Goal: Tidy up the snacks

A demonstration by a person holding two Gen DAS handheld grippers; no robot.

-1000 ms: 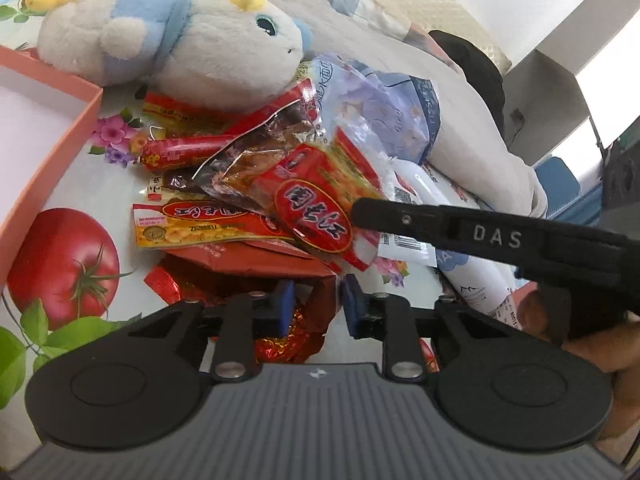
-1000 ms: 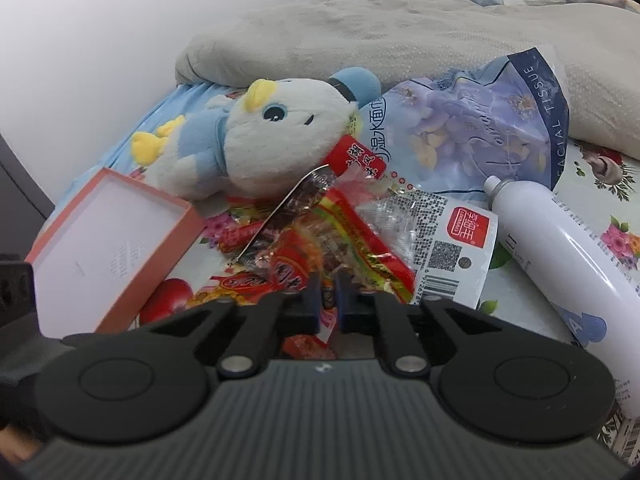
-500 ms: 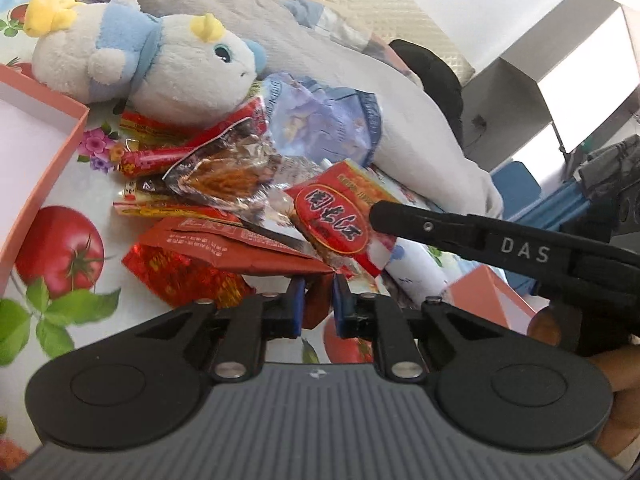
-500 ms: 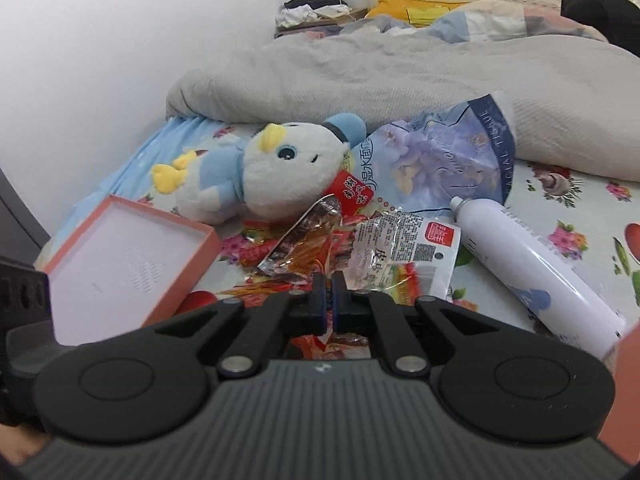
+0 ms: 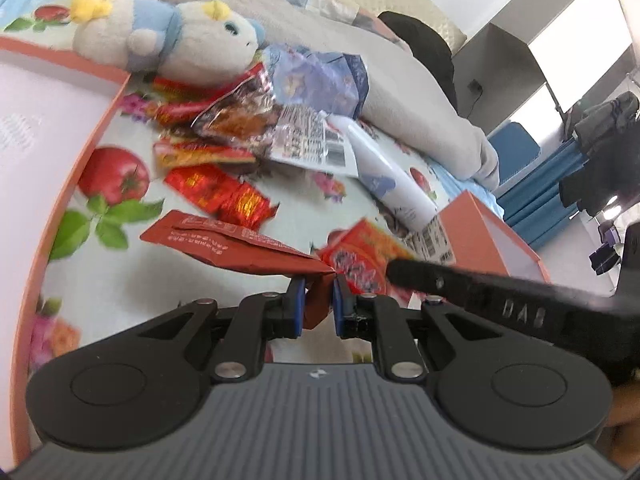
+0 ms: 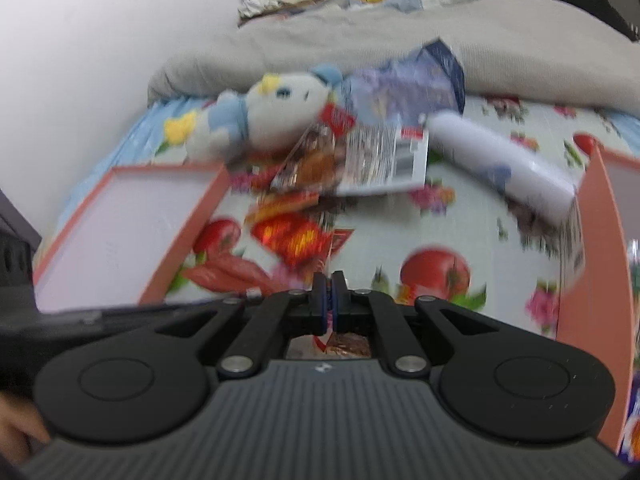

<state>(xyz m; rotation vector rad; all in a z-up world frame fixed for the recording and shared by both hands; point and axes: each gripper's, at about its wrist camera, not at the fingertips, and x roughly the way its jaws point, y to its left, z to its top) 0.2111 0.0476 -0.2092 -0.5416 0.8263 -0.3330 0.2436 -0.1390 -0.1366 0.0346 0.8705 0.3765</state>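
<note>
My left gripper (image 5: 319,286) is shut on the corner of a flat dark red packet (image 5: 224,246), which hangs out to the left above the bedsheet. Beside it, a finger of my right gripper (image 5: 424,278) lies over a red and orange snack packet (image 5: 360,256). In the blurred right wrist view my right gripper (image 6: 329,282) is shut, with a thin bit of that wrapper (image 6: 346,345) showing between and under the pads. The remaining snack pile (image 5: 236,128) lies further off, next to a plush toy (image 5: 180,40).
A shallow orange box (image 5: 102,120) sits at the left and a second orange box (image 5: 476,220) at the right. A white bottle (image 5: 388,180), a blue tissue pack (image 5: 320,76) and a grey blanket (image 5: 400,92) lie beyond the snacks.
Both grippers have drawn back and up from the snack pile, each carrying a packet. The left jaws closed further on the dark red packet. The right-hand orange box came into view.
</note>
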